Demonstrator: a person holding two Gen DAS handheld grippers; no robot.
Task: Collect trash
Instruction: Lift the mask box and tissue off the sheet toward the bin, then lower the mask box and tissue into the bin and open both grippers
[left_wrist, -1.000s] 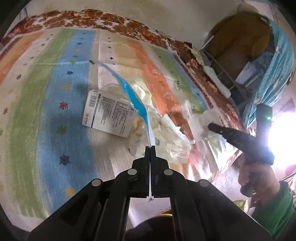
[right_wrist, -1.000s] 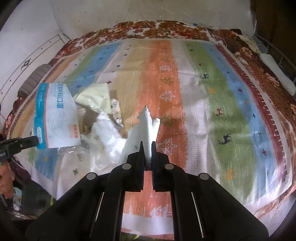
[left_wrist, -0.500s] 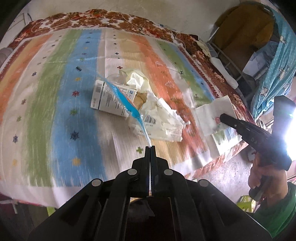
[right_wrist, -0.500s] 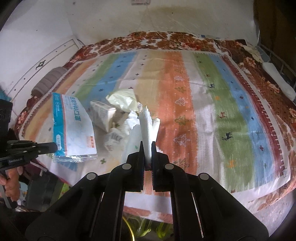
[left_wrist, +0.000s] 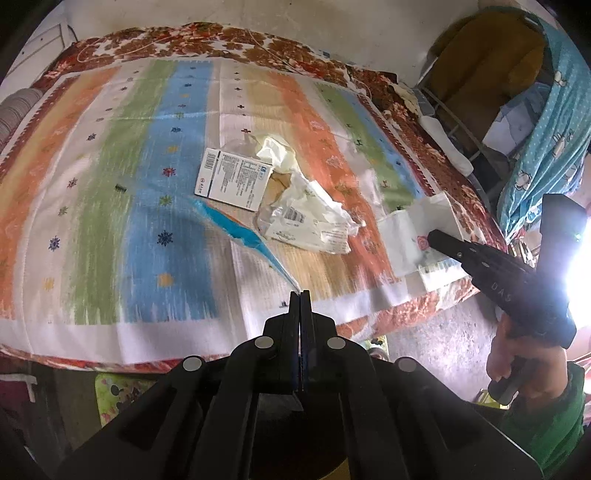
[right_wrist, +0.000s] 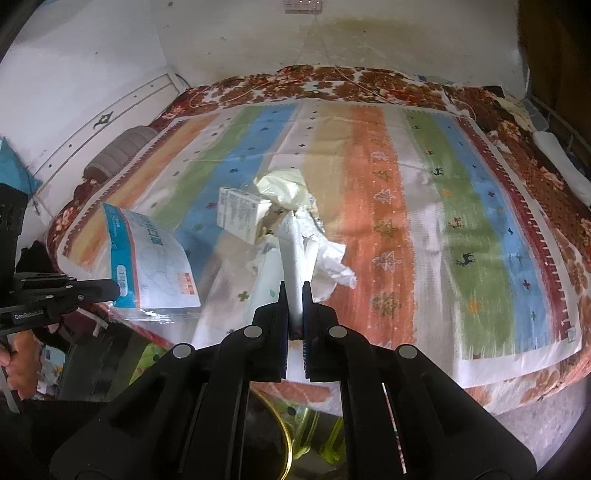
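Note:
My left gripper (left_wrist: 300, 292) is shut on the edge of a flat blue-and-white plastic packet (left_wrist: 236, 229), held above the bed's near edge; the packet's printed face shows in the right wrist view (right_wrist: 151, 262). My right gripper (right_wrist: 294, 286) is shut on a white paper wrapper (right_wrist: 291, 247), seen with a rose print in the left wrist view (left_wrist: 413, 240). A trash pile lies mid-bed: a white printed box (left_wrist: 232, 179), a cream plastic bag (left_wrist: 277, 153) and crumpled white wrappers (left_wrist: 314, 221).
The striped bedspread (left_wrist: 147, 166) covers the bed, with a floral border at its edges. A grey pillow (right_wrist: 118, 153) lies at the far left by the wall. A teal curtain (left_wrist: 546, 147) and shelving stand to the right. A yellow-green container (right_wrist: 299, 424) sits on the floor below.
Both grippers have pulled back from the pile toward the bed's near edge, carrying the blue packet and the white wrapper. The pile now looks farther away.

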